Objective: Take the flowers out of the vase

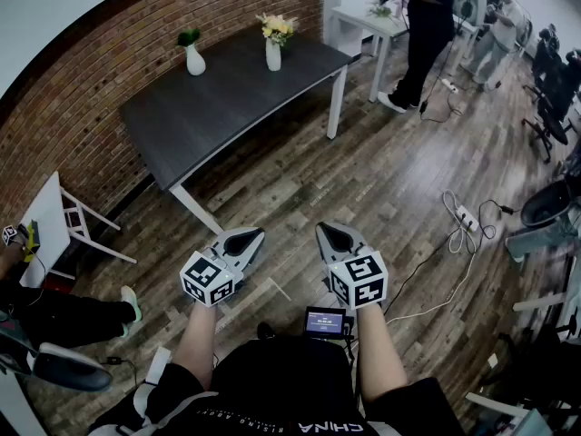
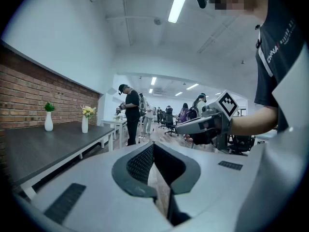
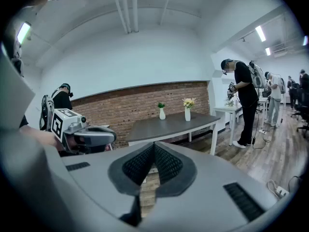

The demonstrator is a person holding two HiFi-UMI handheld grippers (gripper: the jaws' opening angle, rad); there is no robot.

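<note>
A white vase with yellow and white flowers stands at the far right end of a dark table. The same flowers show in the right gripper view, and small in the left gripper view stands the flower vase. A second white vase with a green plant stands to its left. My left gripper and right gripper hover side by side over the wood floor, well short of the table. Both are shut and hold nothing.
A person stands at a white side table beyond the dark table. Cables and a power strip lie on the floor at right. Office chairs line the right side. A seated person's legs are at left.
</note>
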